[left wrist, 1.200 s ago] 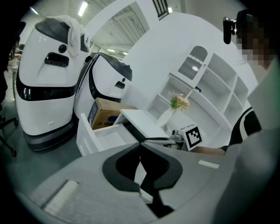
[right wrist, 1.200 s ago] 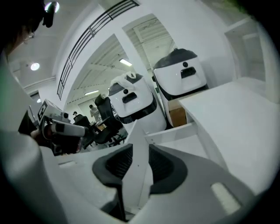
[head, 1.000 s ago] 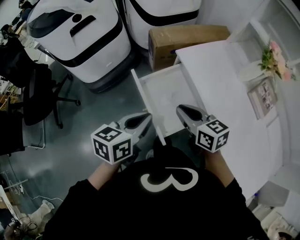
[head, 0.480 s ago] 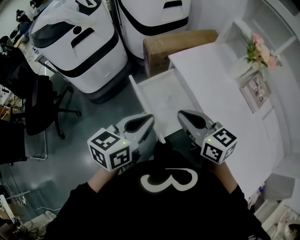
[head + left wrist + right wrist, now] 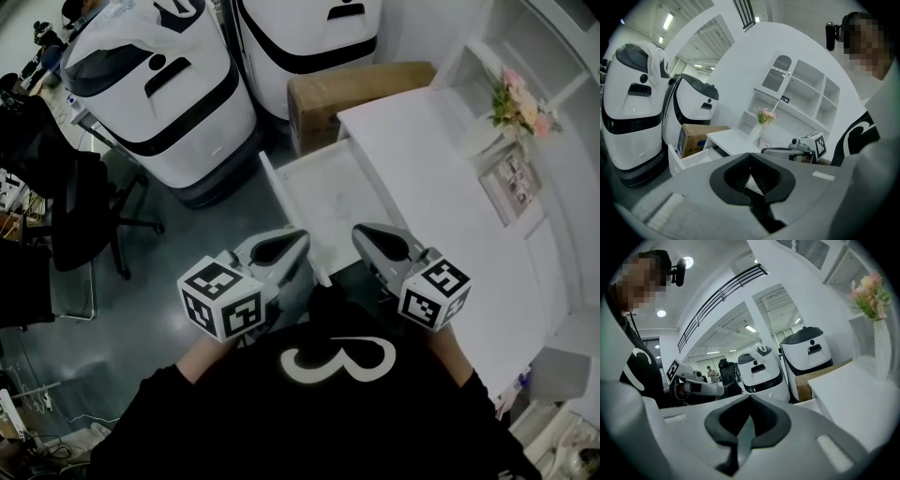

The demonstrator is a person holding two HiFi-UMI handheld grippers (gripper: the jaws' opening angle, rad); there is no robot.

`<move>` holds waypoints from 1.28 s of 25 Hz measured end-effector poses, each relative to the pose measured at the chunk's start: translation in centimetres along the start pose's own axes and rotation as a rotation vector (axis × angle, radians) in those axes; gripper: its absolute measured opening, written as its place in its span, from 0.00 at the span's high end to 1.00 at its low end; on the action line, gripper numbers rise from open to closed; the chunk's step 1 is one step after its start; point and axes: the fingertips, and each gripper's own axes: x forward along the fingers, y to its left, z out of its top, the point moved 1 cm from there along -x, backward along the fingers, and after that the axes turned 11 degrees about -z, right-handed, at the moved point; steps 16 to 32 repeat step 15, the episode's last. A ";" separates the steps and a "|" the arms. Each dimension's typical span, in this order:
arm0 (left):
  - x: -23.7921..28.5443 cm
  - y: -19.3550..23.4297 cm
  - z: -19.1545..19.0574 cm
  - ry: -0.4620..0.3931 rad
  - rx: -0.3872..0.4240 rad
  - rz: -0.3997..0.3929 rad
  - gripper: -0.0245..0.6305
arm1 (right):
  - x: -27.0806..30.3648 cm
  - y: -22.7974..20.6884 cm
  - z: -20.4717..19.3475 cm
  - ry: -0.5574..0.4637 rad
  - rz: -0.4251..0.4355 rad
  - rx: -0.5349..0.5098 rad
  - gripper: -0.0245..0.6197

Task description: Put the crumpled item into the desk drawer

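The white desk drawer [image 5: 286, 206] stands pulled open beside the white desk [image 5: 441, 187], and its bottom looks pale and bare. I cannot make out a crumpled item in any view. My left gripper [image 5: 302, 236] hovers just in front of the drawer's near end, its jaws shut with nothing between them [image 5: 750, 154]. My right gripper [image 5: 357, 229] hangs over the near right corner of the drawer, also shut and empty [image 5: 750, 397]. Both are held close to the person's chest. The drawer [image 5: 689, 157] also shows in the left gripper view.
Two large white machines [image 5: 159, 84] and a cardboard box [image 5: 356, 89] stand beyond the drawer. A black office chair [image 5: 75, 197] is at the left. A vase of flowers [image 5: 516, 103] and a picture frame [image 5: 511, 183] sit at the desk's far side.
Both grippers have lifted a little toward the camera and off the drawer, then held still. The head view has shifted slightly, so the desk sits further left.
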 end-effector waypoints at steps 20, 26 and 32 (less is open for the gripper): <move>1.1 2.0 -0.1 0.013 -0.032 0.019 0.95 | 1.5 -1.7 -0.3 0.031 0.015 0.034 0.96; 1.1 2.0 -0.1 0.013 -0.032 0.019 0.95 | 1.5 -1.7 -0.3 0.031 0.015 0.034 0.96; 1.1 2.0 -0.1 0.013 -0.032 0.019 0.95 | 1.5 -1.7 -0.3 0.031 0.015 0.034 0.96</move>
